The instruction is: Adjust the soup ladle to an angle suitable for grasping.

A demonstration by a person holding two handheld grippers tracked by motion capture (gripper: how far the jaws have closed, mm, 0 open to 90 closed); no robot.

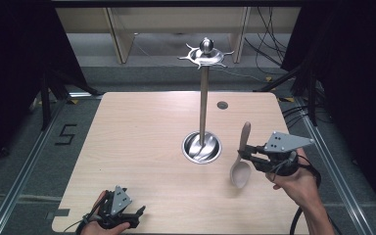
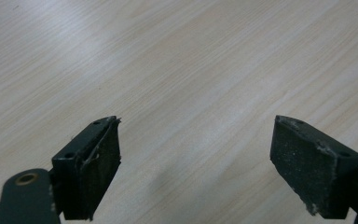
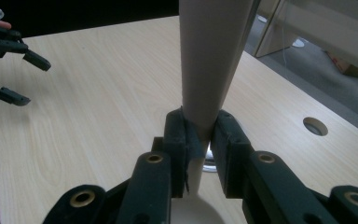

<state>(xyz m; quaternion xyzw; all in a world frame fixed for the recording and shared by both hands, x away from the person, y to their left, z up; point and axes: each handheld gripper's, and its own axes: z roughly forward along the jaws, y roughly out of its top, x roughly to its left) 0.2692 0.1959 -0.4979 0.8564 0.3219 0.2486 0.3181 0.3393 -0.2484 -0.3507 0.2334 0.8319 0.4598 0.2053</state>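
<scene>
One pale smooth spoon (image 1: pixel 241 159) clamped in right gripper (image 1: pixel 247 152), right of one steel stand (image 1: pixel 203 98). Left gripper (image 1: pixel 137 215) released, jaws apart over woodgrain table (image 1: pixel 142 147).

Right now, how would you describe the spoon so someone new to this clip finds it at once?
Start at the wooden table and find the tall metal stand rising from its round steel base. Just right of that base, the right gripper is shut on the spoon, handle up and bowl down. It is pale beige, unlike the shiny stand, and the left gripper sits open near the table's near edge.
</scene>
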